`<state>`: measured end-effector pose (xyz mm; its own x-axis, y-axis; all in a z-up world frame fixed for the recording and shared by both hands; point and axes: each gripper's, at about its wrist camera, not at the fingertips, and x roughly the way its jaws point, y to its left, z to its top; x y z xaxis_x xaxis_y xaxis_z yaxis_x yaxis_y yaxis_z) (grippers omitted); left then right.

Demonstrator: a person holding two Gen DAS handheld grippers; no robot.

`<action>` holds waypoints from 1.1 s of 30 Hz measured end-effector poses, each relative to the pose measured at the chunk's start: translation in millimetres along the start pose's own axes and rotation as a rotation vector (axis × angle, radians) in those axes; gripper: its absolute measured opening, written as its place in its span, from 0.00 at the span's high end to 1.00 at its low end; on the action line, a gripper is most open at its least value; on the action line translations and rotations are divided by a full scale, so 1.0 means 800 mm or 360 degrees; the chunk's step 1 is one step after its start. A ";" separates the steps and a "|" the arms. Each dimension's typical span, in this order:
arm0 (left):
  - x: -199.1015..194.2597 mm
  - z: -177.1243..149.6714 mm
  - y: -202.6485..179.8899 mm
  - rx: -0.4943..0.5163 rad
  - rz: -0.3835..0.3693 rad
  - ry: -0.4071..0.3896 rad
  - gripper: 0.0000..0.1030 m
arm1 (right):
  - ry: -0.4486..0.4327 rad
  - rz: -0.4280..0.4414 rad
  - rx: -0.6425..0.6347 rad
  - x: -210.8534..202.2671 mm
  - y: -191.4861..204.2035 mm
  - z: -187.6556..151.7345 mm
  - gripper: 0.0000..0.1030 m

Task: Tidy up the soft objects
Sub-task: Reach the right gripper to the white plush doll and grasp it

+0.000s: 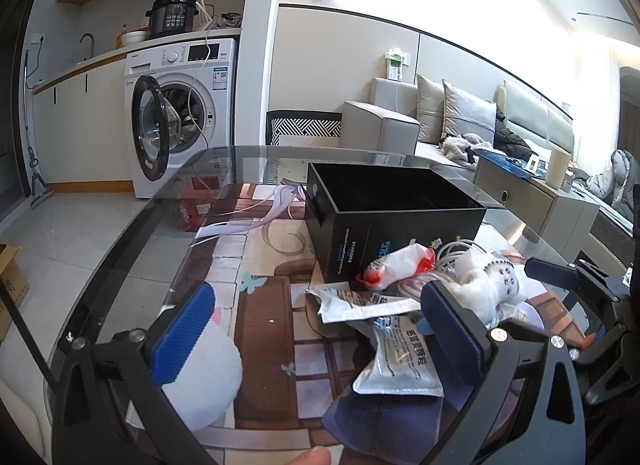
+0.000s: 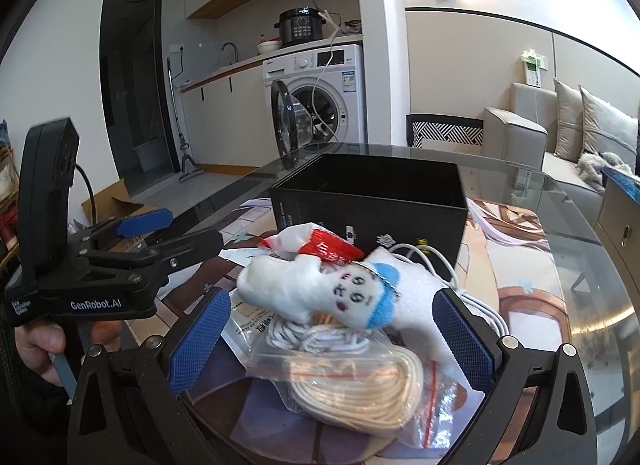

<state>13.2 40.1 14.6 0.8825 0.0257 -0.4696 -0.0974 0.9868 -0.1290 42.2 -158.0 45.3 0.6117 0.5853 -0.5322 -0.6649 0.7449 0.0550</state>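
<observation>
A black open box [image 1: 394,221] [image 2: 372,201] stands on the glass table. In front of it lies a pile: a white plush toy with blue trim [image 2: 340,293] [image 1: 486,285], a red-and-white packet [image 2: 320,245] [image 1: 400,265], silver foil pouches [image 1: 396,361], and a zip bag of coiled white cord [image 2: 352,381]. My right gripper [image 2: 330,339] is open, its pads either side of the plush and cord bag. My left gripper [image 1: 316,341] is open, left of the pile; a white round soft object [image 1: 208,377] lies by its left finger.
The glass table [image 1: 132,261] has a curved edge at left and a patterned mat under it. The left gripper [image 2: 144,241] shows at left in the right wrist view. A washing machine [image 1: 180,113] with open door and a sofa [image 1: 440,121] stand beyond.
</observation>
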 end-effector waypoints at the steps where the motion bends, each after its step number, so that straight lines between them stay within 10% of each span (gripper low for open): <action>1: 0.002 0.001 0.001 0.0004 0.0002 0.0003 0.00 | 0.0007 -0.0002 -0.0011 0.003 0.003 0.001 0.00; 15: 0.012 0.003 0.022 -0.0060 0.0014 0.0039 0.00 | 0.0106 -0.0061 -0.0068 0.039 0.020 0.011 0.00; 33: 0.025 0.007 0.002 -0.0037 -0.0043 0.0164 0.00 | -0.0152 -0.0014 0.0051 -0.024 -0.020 0.010 0.10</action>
<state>32.9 43.4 9.7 0.8329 -0.0183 -0.5531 -0.0861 0.9830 -0.1622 44.7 -178.6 61.7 0.6566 0.6053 -0.4500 -0.6461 0.7592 0.0786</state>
